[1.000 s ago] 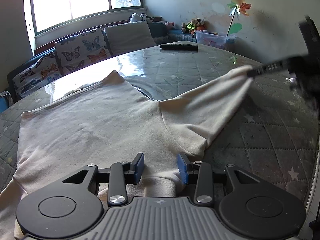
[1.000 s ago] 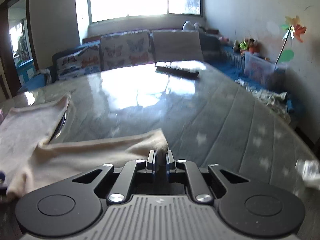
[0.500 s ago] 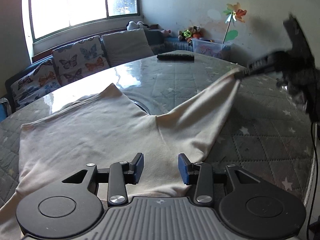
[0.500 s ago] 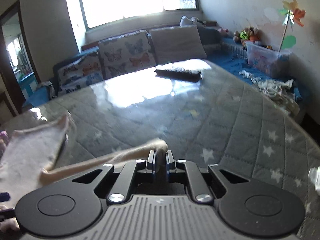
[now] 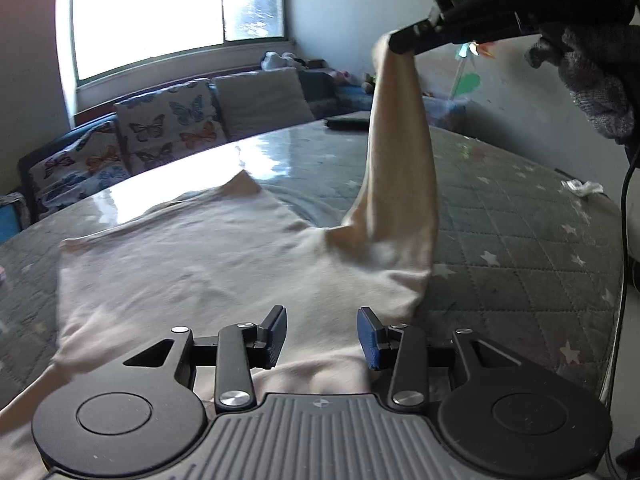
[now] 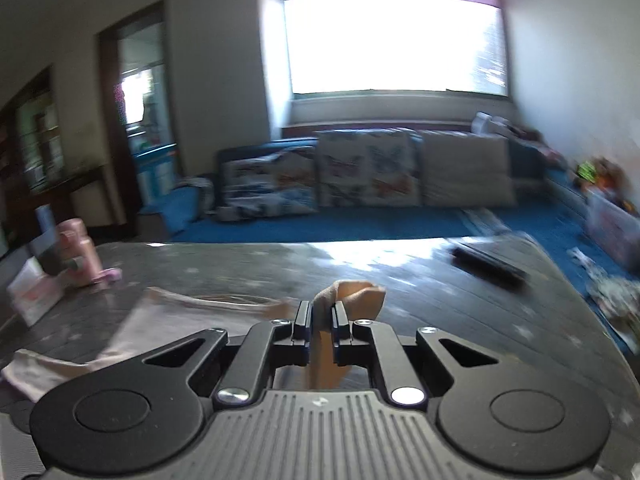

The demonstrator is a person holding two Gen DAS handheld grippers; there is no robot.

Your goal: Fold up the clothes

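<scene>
Left wrist view: the left gripper point(image 5: 322, 334) hovers with jaws wide apart, gripping nothing, over a cream shirt point(image 5: 208, 264) spread on the quilted table point(image 5: 520, 232) — one sleeve point(image 5: 400, 152) raised. Right wrist view: the right gripper point(image 6: 321, 318) pinches the sleeve end point(image 6: 352, 298) — jaws nearly closed.

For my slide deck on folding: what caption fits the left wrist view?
Right gripper lifts the shirt by its sleeve above the table while the open left gripper hovers over the hem.
</scene>
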